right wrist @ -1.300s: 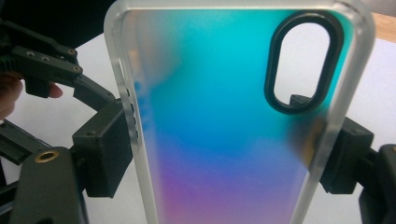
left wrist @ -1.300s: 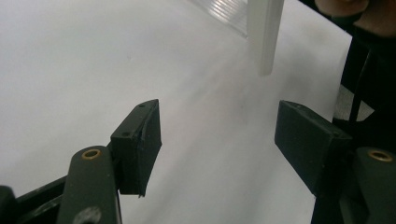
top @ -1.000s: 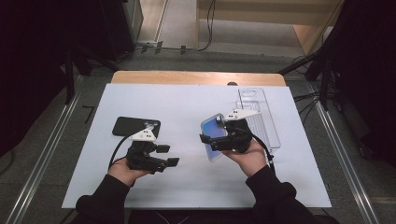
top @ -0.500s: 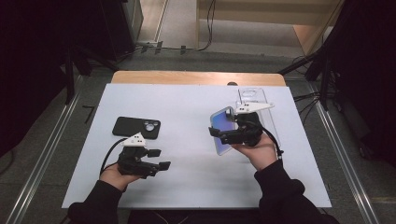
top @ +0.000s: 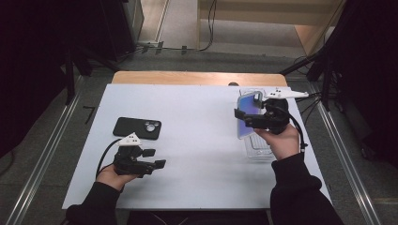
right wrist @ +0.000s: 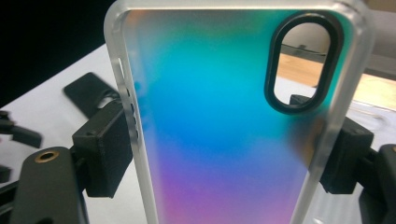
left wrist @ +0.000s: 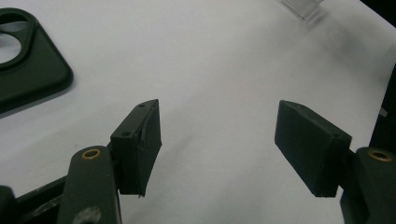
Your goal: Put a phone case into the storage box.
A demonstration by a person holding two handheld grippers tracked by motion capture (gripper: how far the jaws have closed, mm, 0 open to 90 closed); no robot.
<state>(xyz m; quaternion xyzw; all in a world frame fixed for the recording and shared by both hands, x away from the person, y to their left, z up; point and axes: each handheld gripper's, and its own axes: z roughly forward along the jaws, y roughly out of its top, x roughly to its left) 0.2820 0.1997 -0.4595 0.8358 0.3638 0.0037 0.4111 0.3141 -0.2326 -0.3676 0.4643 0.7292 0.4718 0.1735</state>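
I've got the iridescent phone case point(right wrist: 219, 135) pinched by its long edges in my right gripper point(top: 256, 119), lifted off the bench point(top: 202, 140) above the clear tray point(top: 258, 147). My left gripper point(top: 152, 159) hangs low just in front of the black phone case point(top: 137, 128), fingers point(left wrist: 140, 149) spread wide with only bare bench between them.

Grey floor point(top: 187, 65), dark surroundings, wooden shelving point(top: 263, 9)
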